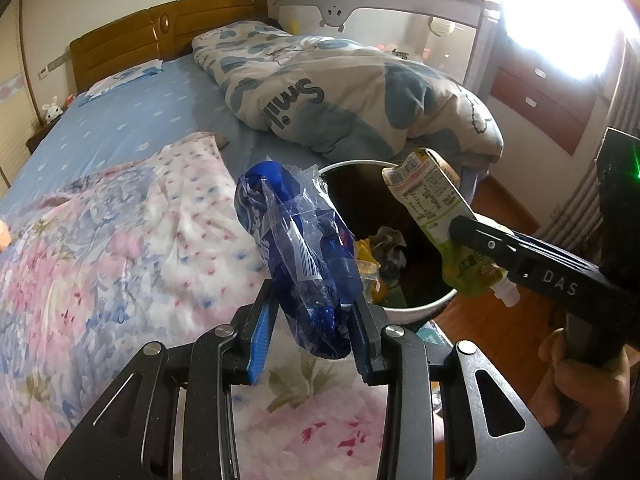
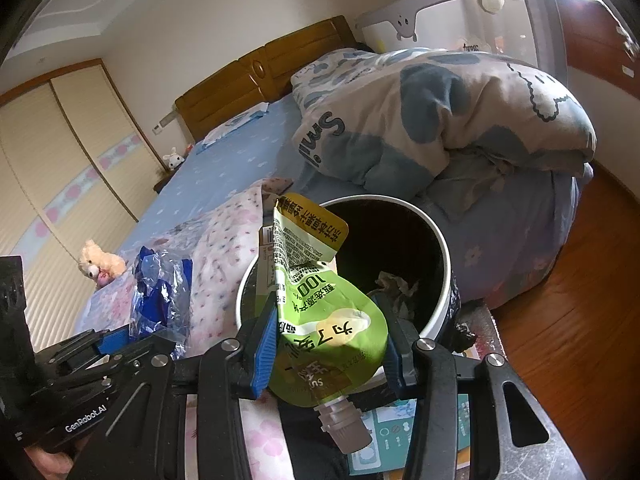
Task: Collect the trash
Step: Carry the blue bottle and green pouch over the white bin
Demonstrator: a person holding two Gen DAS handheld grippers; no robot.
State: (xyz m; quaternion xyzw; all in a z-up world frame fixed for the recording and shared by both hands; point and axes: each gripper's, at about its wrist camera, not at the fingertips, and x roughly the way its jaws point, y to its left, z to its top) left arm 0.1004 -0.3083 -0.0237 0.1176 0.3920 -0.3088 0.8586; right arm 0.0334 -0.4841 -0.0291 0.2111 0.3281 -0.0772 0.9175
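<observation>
Bedroom setting: wide bed in a blue sheet, with a floral blanket near and a rolled cloud-print duvet far. White-rimmed trash bin stands against the bed's edge on wood flooring, crumpled scraps at its bottom. Left gripper: jaws narrowed, pinching a crinkled blue plastic wrapper held over the blanket just beside the bin's rim. Right gripper: jaws clamped on a green spouted drink pouch, spout toward the camera, poised at the bin's mouth.
</observation>
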